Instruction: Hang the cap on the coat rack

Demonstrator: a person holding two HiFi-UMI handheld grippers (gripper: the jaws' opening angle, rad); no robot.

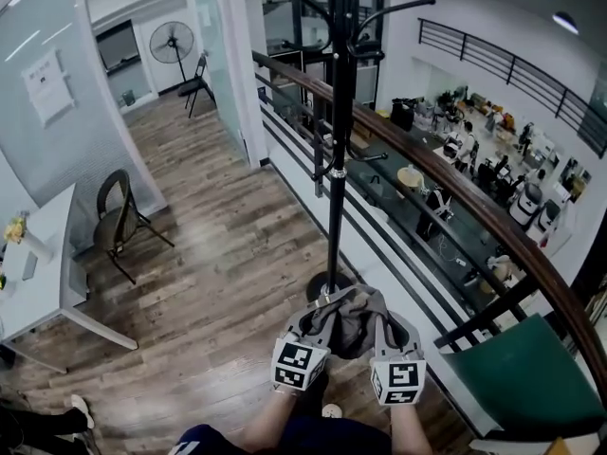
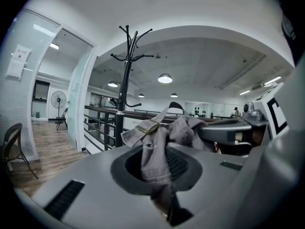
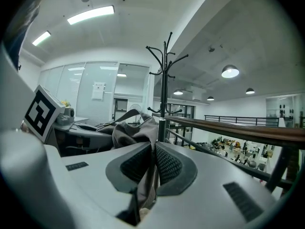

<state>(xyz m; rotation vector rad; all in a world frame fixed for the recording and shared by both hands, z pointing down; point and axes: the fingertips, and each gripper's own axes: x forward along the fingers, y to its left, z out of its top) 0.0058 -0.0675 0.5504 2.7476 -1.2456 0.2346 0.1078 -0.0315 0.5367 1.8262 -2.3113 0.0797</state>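
Cap (image 1: 351, 317): grey, bunched between both grippers, low in front of the coat rack (image 1: 336, 159).
Left gripper (image 2: 159, 173): jaws almost together, clamped on cap fabric.
Right gripper (image 3: 152, 165): jaws pinching the cap's other side.

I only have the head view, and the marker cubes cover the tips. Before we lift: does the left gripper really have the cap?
Observer: Yes. In the left gripper view, the left gripper has its jaws shut on a fold of the grey cap.
Operator: And the right one?
Observer: The right gripper pinches the cap's cloth too; the cloth hangs down between its jaws.
Operator: My view cuts off the top of the rack. Any free hook?
Observer: In the right gripper view, the upper hooks of the coat rack all look bare.
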